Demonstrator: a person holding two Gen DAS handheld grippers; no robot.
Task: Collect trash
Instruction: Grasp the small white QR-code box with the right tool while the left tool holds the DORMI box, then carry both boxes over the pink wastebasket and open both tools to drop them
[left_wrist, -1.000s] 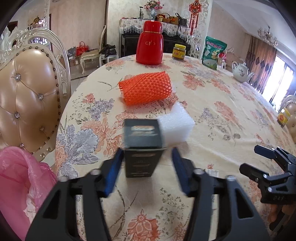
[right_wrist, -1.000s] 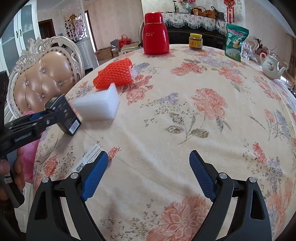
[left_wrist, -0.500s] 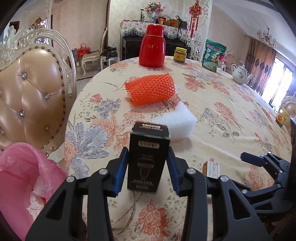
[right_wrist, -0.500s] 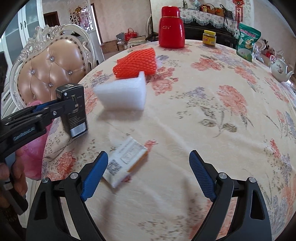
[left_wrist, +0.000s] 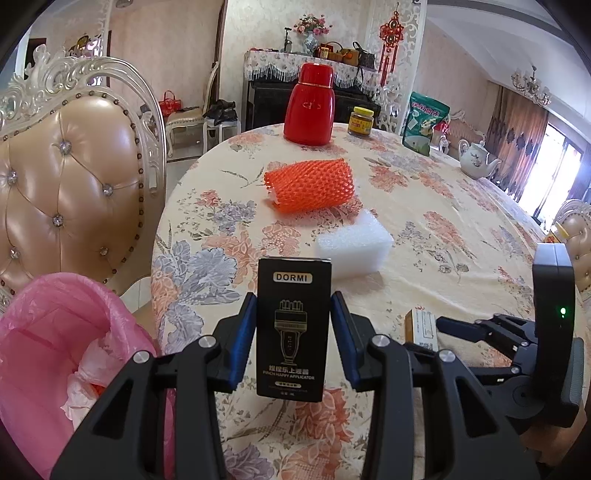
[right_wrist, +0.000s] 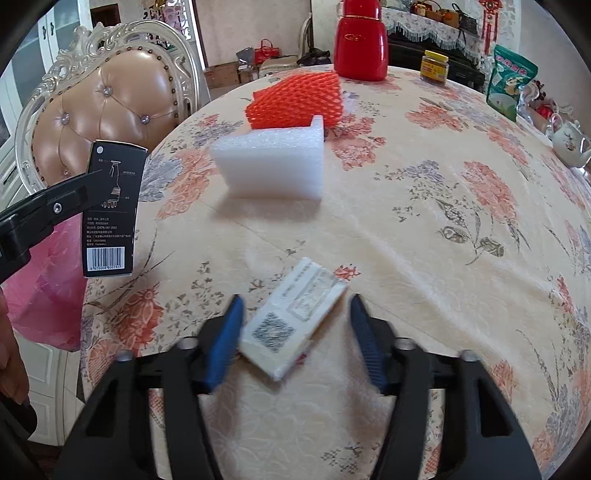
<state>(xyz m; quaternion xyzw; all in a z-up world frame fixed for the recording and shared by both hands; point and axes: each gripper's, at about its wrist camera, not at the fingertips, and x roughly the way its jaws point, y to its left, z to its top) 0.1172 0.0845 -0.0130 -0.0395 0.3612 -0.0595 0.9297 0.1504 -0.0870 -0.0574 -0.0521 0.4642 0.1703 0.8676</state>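
My left gripper (left_wrist: 293, 308) is shut on an upright black "DORMI" box (left_wrist: 293, 280), held clear of the table near its left edge; the box also shows in the right wrist view (right_wrist: 112, 206). A pink trash bag (left_wrist: 55, 332) hangs open below and to the left. My right gripper (right_wrist: 295, 306) points down at a small white carton (right_wrist: 291, 321) lying on the floral tablecloth. Its jaws are closing with the carton between them; the left pad is at its corner, the right pad still apart. An orange foam net (left_wrist: 310, 184) and a white foam block (left_wrist: 354, 247) lie farther back.
A red thermos (left_wrist: 310, 107), a yellow-lidded jar (left_wrist: 360, 120), a green bag (left_wrist: 424, 122) and a white teapot (left_wrist: 476, 158) stand at the far side. A tufted chair (left_wrist: 66, 192) stands against the table's left edge, behind the pink bag.
The left jaws closed on the black box and drew it back toward the table's near-left edge. The right gripper moved left over the white carton and its jaws narrowed around it.
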